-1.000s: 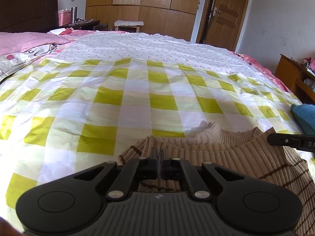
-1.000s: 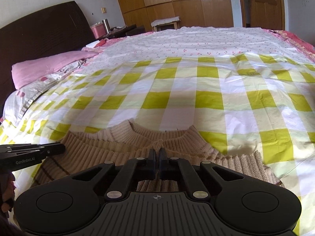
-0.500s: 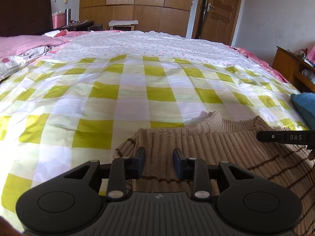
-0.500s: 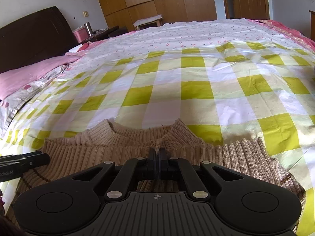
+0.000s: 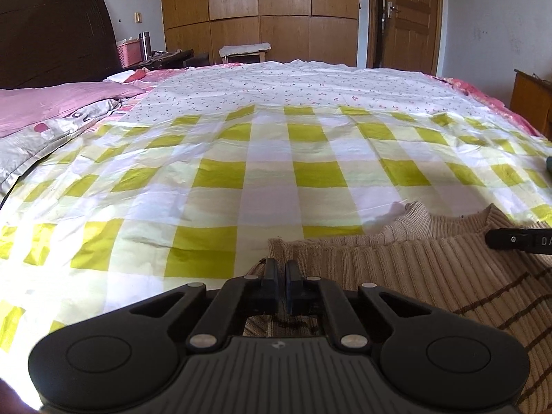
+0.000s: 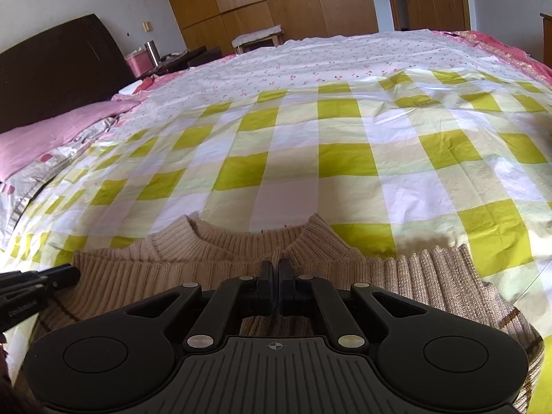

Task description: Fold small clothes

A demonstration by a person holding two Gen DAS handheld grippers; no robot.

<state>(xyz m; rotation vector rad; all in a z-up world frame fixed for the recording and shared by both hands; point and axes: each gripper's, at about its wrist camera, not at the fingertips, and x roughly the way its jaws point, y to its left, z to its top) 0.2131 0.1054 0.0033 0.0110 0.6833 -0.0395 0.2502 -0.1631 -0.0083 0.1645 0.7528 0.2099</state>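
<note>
A beige ribbed sweater (image 5: 431,276) with thin brown stripes lies on the green-and-white checked bed sheet (image 5: 241,179), collar toward the far side. My left gripper (image 5: 281,269) has its jaws together at the sweater's left edge; whether cloth sits between them is hidden. My right gripper (image 6: 275,269) is shut over the sweater (image 6: 207,269) just below the collar (image 6: 252,238); a grip on cloth cannot be made out. The right gripper's side shows in the left wrist view (image 5: 517,239), and the left gripper's side in the right wrist view (image 6: 34,286).
Pink and grey pillows (image 5: 45,117) lie at the left below a dark headboard (image 5: 51,34). A wooden wardrobe (image 5: 258,13) and door (image 5: 410,17) stand beyond the bed. A wooden cabinet (image 5: 531,103) stands at the right. A bedside table holds a pink box (image 6: 138,63) and flask.
My left gripper opened half a second ago and has shut again, now further left at the sweater's left edge. My right gripper stayed shut and moved slightly forward toward the collar.
</note>
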